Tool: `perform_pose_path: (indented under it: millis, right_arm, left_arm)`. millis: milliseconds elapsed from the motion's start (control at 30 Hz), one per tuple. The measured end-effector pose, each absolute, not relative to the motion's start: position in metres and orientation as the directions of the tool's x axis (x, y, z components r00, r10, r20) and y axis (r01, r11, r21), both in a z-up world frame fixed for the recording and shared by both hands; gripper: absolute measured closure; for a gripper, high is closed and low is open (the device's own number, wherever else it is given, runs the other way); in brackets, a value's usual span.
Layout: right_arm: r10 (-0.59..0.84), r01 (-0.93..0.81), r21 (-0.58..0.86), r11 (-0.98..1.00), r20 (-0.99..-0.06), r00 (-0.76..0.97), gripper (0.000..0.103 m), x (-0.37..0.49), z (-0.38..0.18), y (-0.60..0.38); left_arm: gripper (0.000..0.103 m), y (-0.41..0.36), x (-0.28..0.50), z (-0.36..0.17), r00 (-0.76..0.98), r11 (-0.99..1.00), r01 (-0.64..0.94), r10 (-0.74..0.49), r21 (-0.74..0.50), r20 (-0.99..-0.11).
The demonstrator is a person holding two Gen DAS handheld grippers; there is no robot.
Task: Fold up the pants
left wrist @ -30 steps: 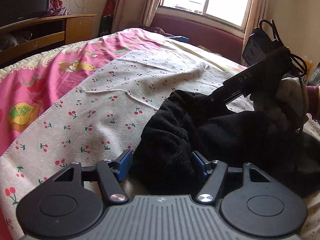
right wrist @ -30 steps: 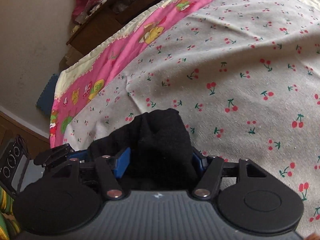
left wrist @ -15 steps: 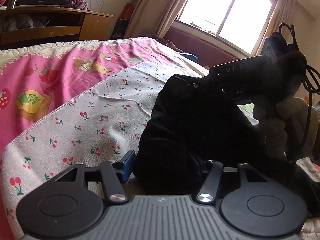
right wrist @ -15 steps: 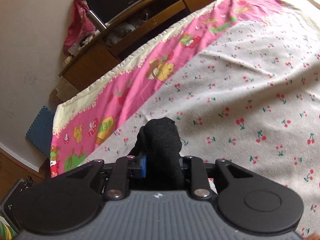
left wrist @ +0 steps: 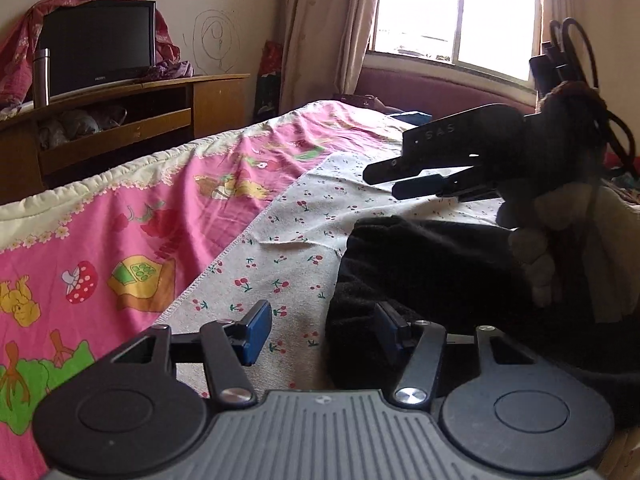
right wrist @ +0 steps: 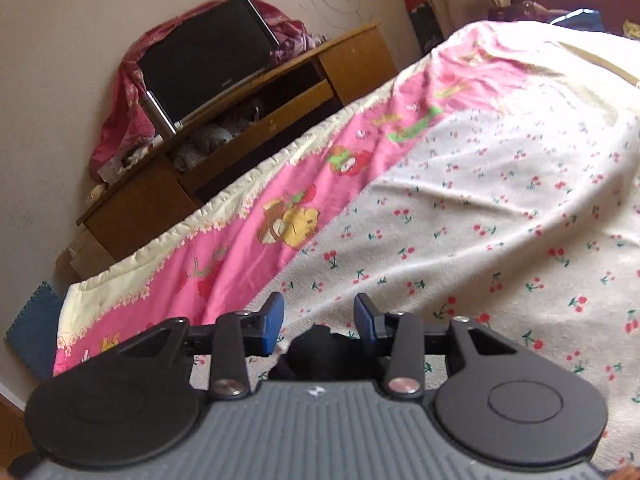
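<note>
The black pants (left wrist: 432, 272) lie bunched on the cherry-print sheet (left wrist: 280, 248) at the right of the left wrist view. My left gripper (left wrist: 322, 330) stands open low over the sheet; the pants' edge lies against its right pad, and the left pad is clear of the cloth. My right gripper (left wrist: 382, 183) hovers above the pants, held by a person's gloved hand (left wrist: 536, 264). Its jaws are opening with nothing between the tips. In the right wrist view the right gripper (right wrist: 319, 320) shows a small black bit of the pants (right wrist: 316, 346) low between the fingers, untouched by the pads.
A pink cartoon quilt (left wrist: 120, 232) covers the bed's left side under the sheet. Beyond the bed stand a wooden TV stand (left wrist: 120, 120) with a dark TV (left wrist: 98, 48) and a metal flask (left wrist: 41, 78). A curtained window (left wrist: 456, 12) is at the back.
The right gripper closed on a fold of the pants, then let it go and rose. The pants dropped back onto the sheet. The cloth no longer fills the left gripper's jaws.
</note>
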State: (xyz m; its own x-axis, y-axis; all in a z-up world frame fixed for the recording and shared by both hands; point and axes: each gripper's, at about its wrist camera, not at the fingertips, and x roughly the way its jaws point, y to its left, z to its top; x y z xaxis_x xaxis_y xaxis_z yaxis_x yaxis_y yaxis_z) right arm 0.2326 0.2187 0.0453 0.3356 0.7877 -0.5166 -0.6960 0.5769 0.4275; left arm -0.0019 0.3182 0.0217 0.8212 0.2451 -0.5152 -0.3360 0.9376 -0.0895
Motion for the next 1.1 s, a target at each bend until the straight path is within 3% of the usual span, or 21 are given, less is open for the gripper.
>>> perform_pose_path:
  millis: [100, 167, 333, 467, 800, 900, 1000, 1067, 1100]
  right_arm:
    - [0.796, -0.687, 0.424, 0.59, -0.447, 0.408, 0.059, 0.203, 0.074, 0.168]
    - [0.751, -0.641, 0.404, 0.652, -0.457, 0.476, 0.059, 0.184, 0.085, 0.117]
    - [0.515, -0.393, 0.335, 0.856, -0.608, 0.604, 0.057, 0.14, 0.067, -0.01]
    - [0.367, -0.246, 0.273, 0.93, -0.718, 0.591, 0.057, 0.099, 0.033, -0.069]
    - [0.29, -0.55, -0.155, 0.821, -0.717, 0.634, 0.058, 0.042, 0.019, -0.055]
    - [0.273, -0.588, -0.203, 0.783, -0.737, 0.619, 0.057, 0.043, 0.01, -0.053]
    - [0.252, -0.58, -0.237, 0.78, -0.728, 0.637, 0.057, 0.049, 0.007, -0.053]
    - [0.236, -0.56, -0.242, 0.792, -0.726, 0.646, 0.057, 0.054, 0.007, -0.055]
    - [0.233, -0.556, -0.238, 0.796, -0.727, 0.646, 0.057, 0.055, 0.008, -0.056]
  left_arm:
    - [0.034, 0.305, -0.004, 0.036, 0.854, 0.958, -0.276, 0.208, -0.077, -0.478]
    - [0.034, 0.292, 0.003, 0.038, 0.862, 0.978, -0.2, 0.15, -0.053, -0.483]
    - [0.034, 0.251, 0.021, 0.028, 0.841, 1.0, -0.027, 0.025, 0.003, -0.54]
    - [0.034, 0.222, 0.025, 0.028, 0.812, 0.986, 0.123, -0.032, 0.117, -0.583]
    - [0.032, 0.136, 0.048, 0.022, 0.688, 0.817, 0.516, -0.216, 0.258, -0.693]
    - [0.032, 0.115, 0.06, 0.005, 0.616, 0.763, 0.593, -0.223, 0.258, -0.756]
    - [0.032, 0.099, 0.064, -0.006, 0.626, 0.713, 0.618, -0.191, 0.332, -0.756]
    - [0.039, 0.096, 0.071, -0.007, 0.62, 0.727, 0.615, -0.204, 0.307, -0.758]
    - [0.049, 0.096, 0.074, -0.004, 0.615, 0.737, 0.61, -0.21, 0.29, -0.76]
